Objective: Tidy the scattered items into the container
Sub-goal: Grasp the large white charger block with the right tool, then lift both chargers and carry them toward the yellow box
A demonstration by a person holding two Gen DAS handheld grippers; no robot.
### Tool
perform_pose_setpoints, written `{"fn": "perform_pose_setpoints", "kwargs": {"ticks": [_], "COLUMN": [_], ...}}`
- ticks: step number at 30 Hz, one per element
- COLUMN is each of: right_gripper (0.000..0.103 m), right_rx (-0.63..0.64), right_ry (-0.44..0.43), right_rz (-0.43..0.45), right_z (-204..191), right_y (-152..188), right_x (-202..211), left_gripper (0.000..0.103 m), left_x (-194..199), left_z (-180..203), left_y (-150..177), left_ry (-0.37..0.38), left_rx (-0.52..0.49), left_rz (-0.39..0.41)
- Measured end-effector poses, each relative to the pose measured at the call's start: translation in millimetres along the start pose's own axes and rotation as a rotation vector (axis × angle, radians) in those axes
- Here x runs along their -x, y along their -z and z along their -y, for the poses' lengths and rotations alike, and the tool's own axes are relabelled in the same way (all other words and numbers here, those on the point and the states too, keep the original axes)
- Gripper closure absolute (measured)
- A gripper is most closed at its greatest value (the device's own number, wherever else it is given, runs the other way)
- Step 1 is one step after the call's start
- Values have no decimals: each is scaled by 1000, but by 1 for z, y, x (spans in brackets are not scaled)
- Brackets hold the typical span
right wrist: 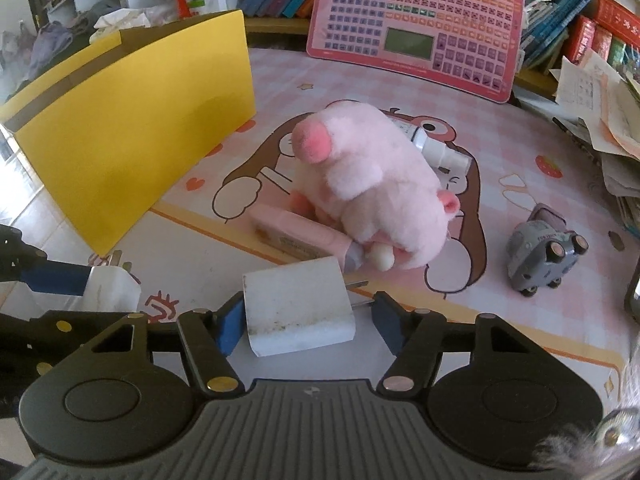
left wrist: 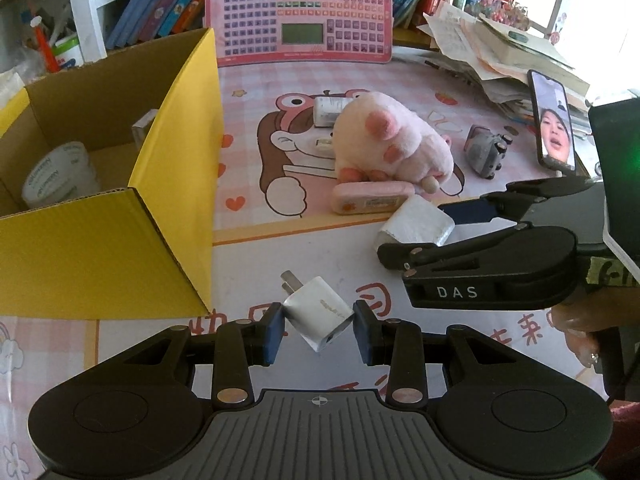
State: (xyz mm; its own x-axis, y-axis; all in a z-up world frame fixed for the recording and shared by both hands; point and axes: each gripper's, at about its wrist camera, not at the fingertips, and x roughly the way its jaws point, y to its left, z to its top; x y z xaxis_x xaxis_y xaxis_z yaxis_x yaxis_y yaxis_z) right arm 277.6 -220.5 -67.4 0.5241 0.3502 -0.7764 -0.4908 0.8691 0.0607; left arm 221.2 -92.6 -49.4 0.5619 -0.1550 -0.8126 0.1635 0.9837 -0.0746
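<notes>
The small white charger [left wrist: 318, 312] is clamped between your left gripper [left wrist: 319, 330] pads, tilted, prongs pointing up toward the yellow cardboard box [left wrist: 120, 248], which sits just to the left of it with its flap open. Inside the box there's a white roll [left wrist: 60, 178] with blue lettering. Your right gripper [right wrist: 307, 325] is straddling the bigger white charger block [right wrist: 298, 308] that's lying flat on the pink table mat [right wrist: 520, 160]; the left pad sits right against the block's side, but there's a visible gap on the right side, so it isn't gripped. Just past that block is a pink tube [right wrist: 298, 236] with the pink plush pig [right wrist: 368, 192] lying on it, a white spray bottle [right wrist: 438, 152] behind the pig, and a grey toy car [right wrist: 540, 256] off to the right. Pink keyboard toy [right wrist: 416, 28] leans up at the back.
</notes>
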Motion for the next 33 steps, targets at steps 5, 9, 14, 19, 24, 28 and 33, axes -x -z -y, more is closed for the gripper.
{"fn": "perform_pose_setpoints", "kwargs": {"ticks": [5,9,14,19,24,28,33], "right_gripper": [39,39,39,39,39,39,39], "right_rx": [-40,-65,-86,-110,-128,-150,-177], "right_ry": [10,17,32,55,102,131,171], "right_rz": [-3,1,9,6,17,20,26], "right_z": [3,3,-2,-8,-16,-23,-36], "right_y": [10,17,29,41,48,55,65], "right_x": [11,24,41,55,68,78,90], "left_gripper": [67,67,67,67,67,67,67], "left_x": [3,6,10,17,26,34,45], "left_z": [4,7,12,13,9,5,-3], "left_y": [1,2,6,12,17,23,35], "left_ry": [18,37,70,103,134,157,181], "left_rx": [-12,-16,-28,-44,-46,-56,-62], "left_rz": [3,7,19,35,51,64,75]}}
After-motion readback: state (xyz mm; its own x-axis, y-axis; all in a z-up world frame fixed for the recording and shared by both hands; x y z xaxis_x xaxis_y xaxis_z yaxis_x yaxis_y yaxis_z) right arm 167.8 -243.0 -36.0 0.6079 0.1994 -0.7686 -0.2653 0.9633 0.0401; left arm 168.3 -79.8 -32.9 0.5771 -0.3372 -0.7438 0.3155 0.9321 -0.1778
